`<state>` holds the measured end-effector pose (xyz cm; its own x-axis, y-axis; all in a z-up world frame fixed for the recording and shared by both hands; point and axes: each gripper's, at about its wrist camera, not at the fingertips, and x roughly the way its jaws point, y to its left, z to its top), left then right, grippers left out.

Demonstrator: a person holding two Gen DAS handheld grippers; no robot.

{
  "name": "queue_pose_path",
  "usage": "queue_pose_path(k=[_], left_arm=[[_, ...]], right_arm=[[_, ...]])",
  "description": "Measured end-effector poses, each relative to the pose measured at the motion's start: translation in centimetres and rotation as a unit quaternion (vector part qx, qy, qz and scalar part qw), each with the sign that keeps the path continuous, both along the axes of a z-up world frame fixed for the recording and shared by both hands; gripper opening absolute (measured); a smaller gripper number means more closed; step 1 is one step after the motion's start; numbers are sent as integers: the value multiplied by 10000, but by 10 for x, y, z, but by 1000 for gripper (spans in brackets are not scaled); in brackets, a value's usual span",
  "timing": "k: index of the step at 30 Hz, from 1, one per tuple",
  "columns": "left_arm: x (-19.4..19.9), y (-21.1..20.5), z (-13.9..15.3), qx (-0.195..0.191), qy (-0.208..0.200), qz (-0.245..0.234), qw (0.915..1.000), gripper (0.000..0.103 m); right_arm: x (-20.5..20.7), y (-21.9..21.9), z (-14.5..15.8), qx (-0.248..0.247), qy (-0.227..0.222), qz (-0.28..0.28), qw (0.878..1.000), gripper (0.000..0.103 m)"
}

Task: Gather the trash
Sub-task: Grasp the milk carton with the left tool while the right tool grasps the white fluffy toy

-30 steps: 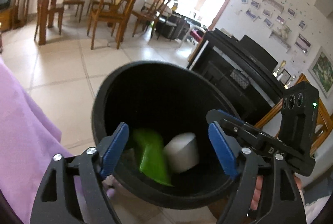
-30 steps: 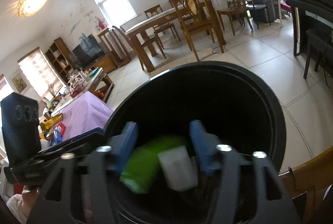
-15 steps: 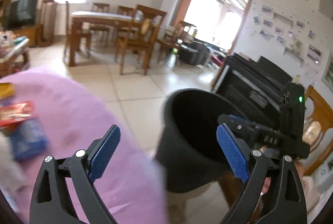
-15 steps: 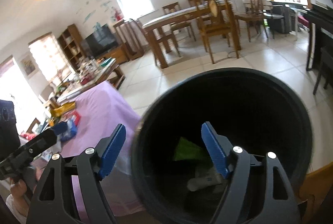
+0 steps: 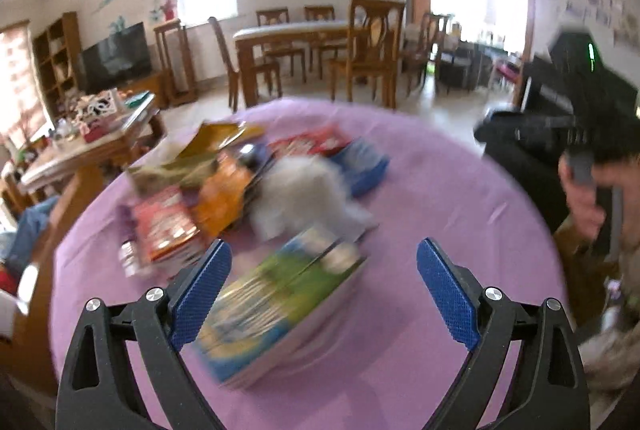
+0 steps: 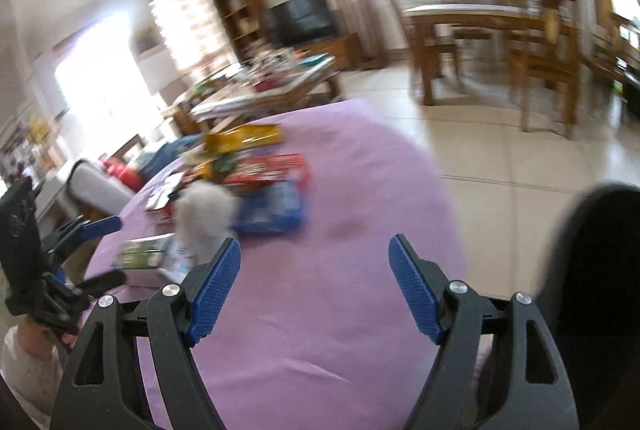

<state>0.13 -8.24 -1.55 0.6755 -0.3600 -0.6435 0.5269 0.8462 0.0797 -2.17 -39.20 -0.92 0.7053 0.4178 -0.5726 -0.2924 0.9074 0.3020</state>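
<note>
- while both grippers hang over the desk (image 5: 440, 190) with nothing held, judged to be between pickups: reaching for the next piece of trash, none of what lies in view yet collected.
- largest thing: desk under a purple cloth, bare on its near and right parts in the right wrist view (image 6: 340, 290), litter bunched toward the far left.
- black bin (image 6: 592, 270) at the desk's right edge, off the cloth, only its dark side visible; inside hidden.
- trash pile (image 5: 240, 182): blurred wrappers in red, orange, yellow and blue, lying touching or overlapping; exact kinds too smeared to tell.
- green-and-blue box (image 5: 280, 298) nearest the left gripper, lying flat, apart from the pile's main heap, just beyond the fingers.
- white fluffy wad (image 5: 300, 190) just behind that box, beside the blue packet (image 6: 272, 210).
- left gripper (image 5: 324, 290): fingers wide apart, empty, aimed at the box; probable next move is forward and down to straddle it, then close.
- box looks wide and flat, so likely needs a grip across its narrower side or an edge.
- right gripper (image 6: 316, 286): fingers apart, empty, over bare cloth, nearer the bin.
- possible hindrance: white wad close behind the box; otherwise an open approach.
- heavy motion blur, so fine detail uncertain.
</note>
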Motion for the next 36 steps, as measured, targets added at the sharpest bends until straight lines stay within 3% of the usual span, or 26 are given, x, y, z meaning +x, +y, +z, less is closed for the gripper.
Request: queue_pose_path(k=[4,9,13,15,16,18,19,21,22,23,28,36], left_arm=[[10,22,-4,227,111,-86,9996,92],[33,26,-8,-59,709,-299,9970,92],[44,26,-11,-39,767,-418,9962,92],[46,21,-15,44,908,-508,9946,87],[46,16,-17,78,943,-555,9940,83],[45,9,-18,198,977,-621,9931,81],[45,6,-19,238,1002,-636,9927,73],[45,4,-21,220,1080,-685,9915,68],[44,4,-21,178,1127,-734,9907,55],[44,2,-22,147,1195,-771,9897,52],[40,-1,-21,186,1045,-662,9921,50],[13,10,1,-515,639,-391,9959,50]], right_arm=[[22,53,2,-91,119,524,9985,76],[50,104,-1,-323,329,930,9946,76],[68,132,-8,-518,487,1115,9912,75],[73,142,-10,-667,494,1153,9899,75],[74,146,-13,-727,490,1162,9894,74],[77,151,-17,-864,549,1156,9880,59],[78,153,-20,-875,590,1157,9877,57],[75,151,-21,-783,596,1174,9882,47],[74,151,-21,-772,588,1174,9883,44],[73,149,-21,-787,573,1156,9885,42],[61,128,-9,-343,388,1046,9932,40],[25,79,25,443,-131,677,9966,40]])
